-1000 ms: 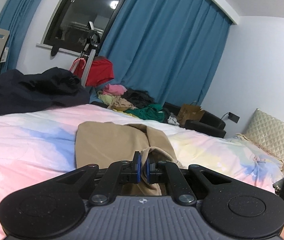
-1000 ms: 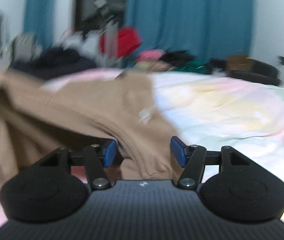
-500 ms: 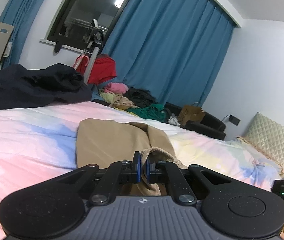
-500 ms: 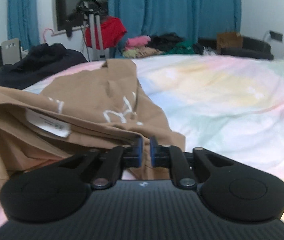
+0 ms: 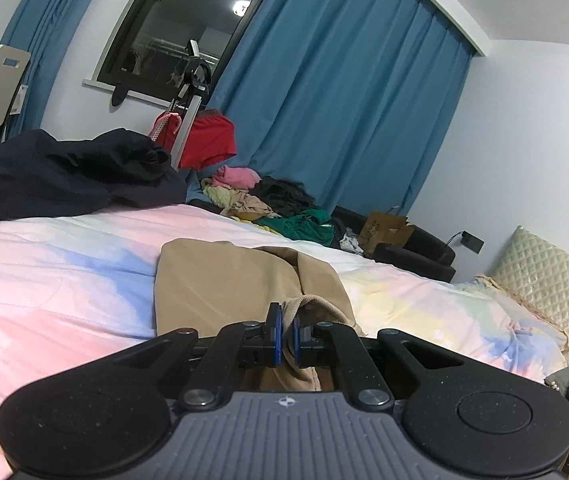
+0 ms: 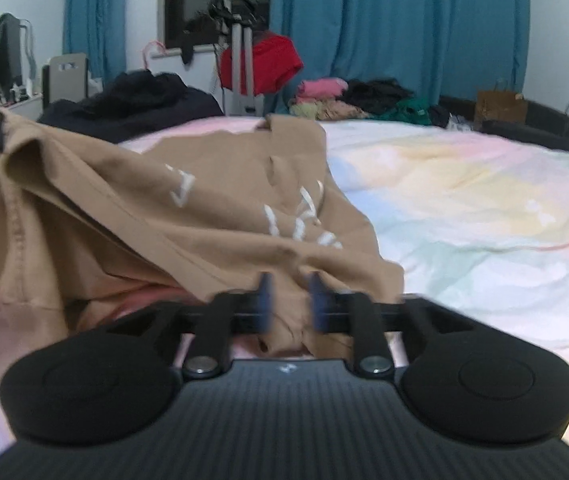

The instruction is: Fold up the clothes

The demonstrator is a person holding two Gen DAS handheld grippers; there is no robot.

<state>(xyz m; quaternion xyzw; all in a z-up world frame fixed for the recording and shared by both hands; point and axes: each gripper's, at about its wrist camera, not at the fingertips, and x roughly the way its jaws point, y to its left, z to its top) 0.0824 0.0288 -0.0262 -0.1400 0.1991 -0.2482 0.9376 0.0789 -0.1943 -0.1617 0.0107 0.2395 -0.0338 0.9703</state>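
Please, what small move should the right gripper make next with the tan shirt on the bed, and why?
Probably draw the right gripper back, clear of the tan cotton shirt with white print. Its jaws are opening, with the shirt's hem between them, while the left gripper is shut on another edge, so this corner looks released.

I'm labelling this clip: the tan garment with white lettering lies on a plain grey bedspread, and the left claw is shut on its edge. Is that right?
One detail is off: the bedspread is not plain grey but pastel tie-dye in pink, blue and yellow, as the right wrist view shows. The rest stands: the tan garment with white lettering lies on it, and the left claw is shut on its edge.
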